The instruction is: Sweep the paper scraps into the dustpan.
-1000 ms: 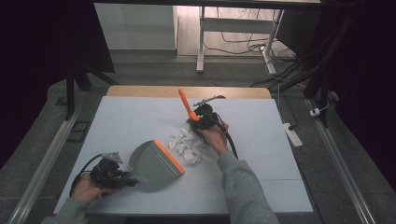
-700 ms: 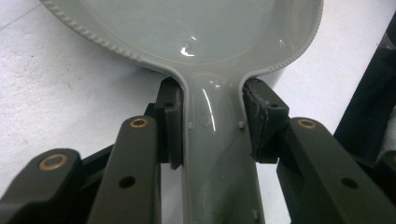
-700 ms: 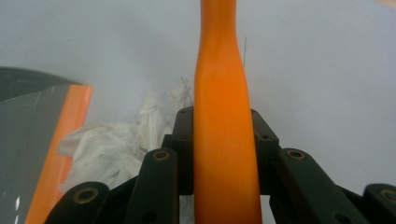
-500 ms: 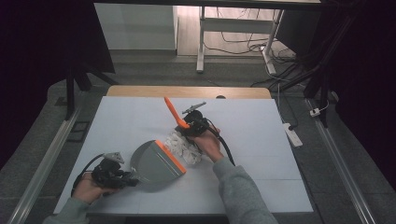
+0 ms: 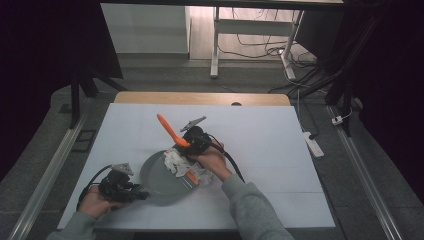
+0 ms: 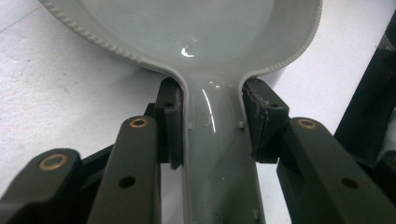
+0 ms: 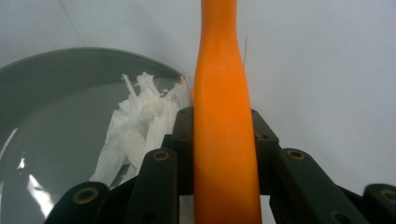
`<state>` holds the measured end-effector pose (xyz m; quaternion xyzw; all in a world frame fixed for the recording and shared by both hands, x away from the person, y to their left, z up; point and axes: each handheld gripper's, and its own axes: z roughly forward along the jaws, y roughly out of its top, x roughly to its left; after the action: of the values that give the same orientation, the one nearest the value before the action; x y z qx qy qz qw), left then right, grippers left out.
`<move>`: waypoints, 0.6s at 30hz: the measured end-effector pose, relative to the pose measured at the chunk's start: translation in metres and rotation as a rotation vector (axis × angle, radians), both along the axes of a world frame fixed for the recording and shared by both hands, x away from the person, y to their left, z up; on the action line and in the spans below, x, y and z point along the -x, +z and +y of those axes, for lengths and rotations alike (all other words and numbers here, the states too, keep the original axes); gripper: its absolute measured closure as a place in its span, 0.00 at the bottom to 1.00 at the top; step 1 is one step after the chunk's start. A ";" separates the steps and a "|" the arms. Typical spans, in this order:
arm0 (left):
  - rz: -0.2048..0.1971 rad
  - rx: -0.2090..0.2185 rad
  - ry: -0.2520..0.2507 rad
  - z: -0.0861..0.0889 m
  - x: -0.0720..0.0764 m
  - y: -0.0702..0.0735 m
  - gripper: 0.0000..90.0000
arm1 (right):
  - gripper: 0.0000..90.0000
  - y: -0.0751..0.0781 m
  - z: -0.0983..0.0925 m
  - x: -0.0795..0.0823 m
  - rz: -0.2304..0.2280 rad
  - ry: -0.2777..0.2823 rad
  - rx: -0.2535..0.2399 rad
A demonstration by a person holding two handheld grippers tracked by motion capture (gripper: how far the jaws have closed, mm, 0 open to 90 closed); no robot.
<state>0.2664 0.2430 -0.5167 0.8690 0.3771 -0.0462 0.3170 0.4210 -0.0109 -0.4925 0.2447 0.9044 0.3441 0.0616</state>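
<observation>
While the left gripper [image 6: 212, 126] squeezes the grey dustpan [image 5: 160, 175] handle, right gripper [image 7: 223, 140] tight on orange brush [image 5: 170, 131], white paper scraps [image 5: 176, 161] at the pan's edge, white table [image 5: 260, 130]

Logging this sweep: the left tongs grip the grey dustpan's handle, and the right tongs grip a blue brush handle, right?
Not quite: the brush handle in the right tongs is orange, as the right gripper view shows. The left tongs do grip the grey dustpan by its handle.

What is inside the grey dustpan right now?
Crumpled white paper scraps lie in the grey dustpan near its front lip, beside the orange brush handle. The brush head and any scraps under the person's right hand are hidden.
</observation>
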 end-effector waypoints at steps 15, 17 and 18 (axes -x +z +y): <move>-0.005 0.003 0.001 -0.001 0.000 -0.001 0.69 | 0.78 0.003 0.014 0.017 0.007 0.110 -0.021; -0.004 0.004 0.001 -0.001 0.000 -0.001 0.69 | 0.78 0.006 0.016 0.020 0.007 0.140 -0.027; -0.004 0.002 -0.001 -0.001 0.000 -0.001 0.69 | 0.78 0.007 0.016 0.022 0.000 0.143 -0.029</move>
<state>0.2665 0.2424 -0.5177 0.8691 0.3759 -0.0452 0.3185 0.3994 0.0049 -0.4856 0.1806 0.9144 0.3607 0.0332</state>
